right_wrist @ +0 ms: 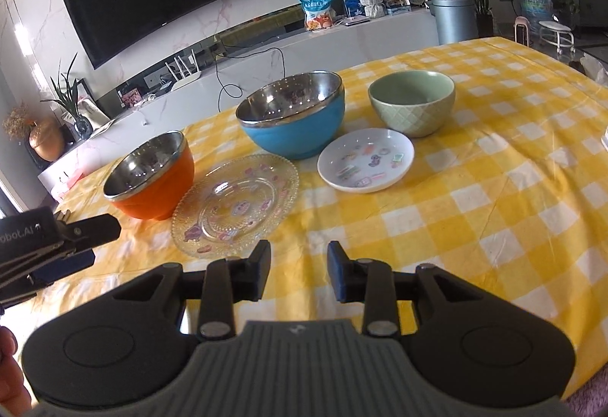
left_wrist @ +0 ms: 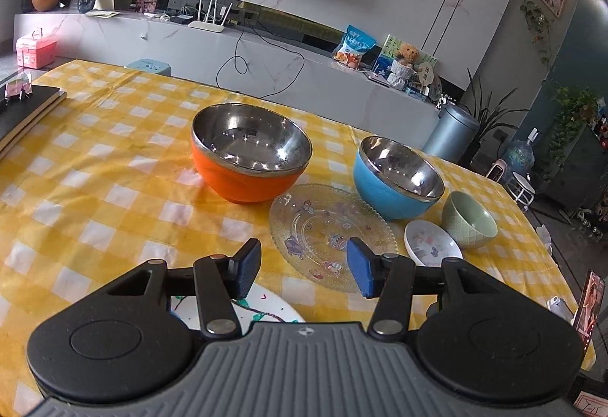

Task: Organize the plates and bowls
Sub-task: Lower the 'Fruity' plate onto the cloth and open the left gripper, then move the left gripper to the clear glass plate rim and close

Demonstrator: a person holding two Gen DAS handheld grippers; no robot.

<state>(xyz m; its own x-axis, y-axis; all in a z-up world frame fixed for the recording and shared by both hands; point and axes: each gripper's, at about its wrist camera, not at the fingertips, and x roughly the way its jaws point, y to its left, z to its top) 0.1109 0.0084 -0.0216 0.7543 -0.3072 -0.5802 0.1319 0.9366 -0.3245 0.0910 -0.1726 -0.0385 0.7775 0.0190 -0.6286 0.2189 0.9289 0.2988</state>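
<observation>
An orange steel-lined bowl (left_wrist: 249,158) (right_wrist: 152,176), a blue steel-lined bowl (left_wrist: 397,177) (right_wrist: 292,113), a green ceramic bowl (left_wrist: 469,219) (right_wrist: 412,101), a clear glass plate with cartoon prints (left_wrist: 328,234) (right_wrist: 237,204) and a small white saucer (left_wrist: 431,242) (right_wrist: 364,158) stand on the yellow checked tablecloth (left_wrist: 95,170) (right_wrist: 494,189). A white painted plate (left_wrist: 266,307) lies under my left gripper (left_wrist: 304,267), which is open and empty, just short of the glass plate. My right gripper (right_wrist: 298,270) is open and empty, near the glass plate's front edge. The left gripper also shows at the right wrist view's left edge (right_wrist: 57,246).
Dark notebooks (left_wrist: 26,113) lie at the table's far left. A phone (left_wrist: 591,303) stands at the table's right edge. Behind the table are a TV cabinet (left_wrist: 228,48), a grey bin (left_wrist: 452,132) and potted plants.
</observation>
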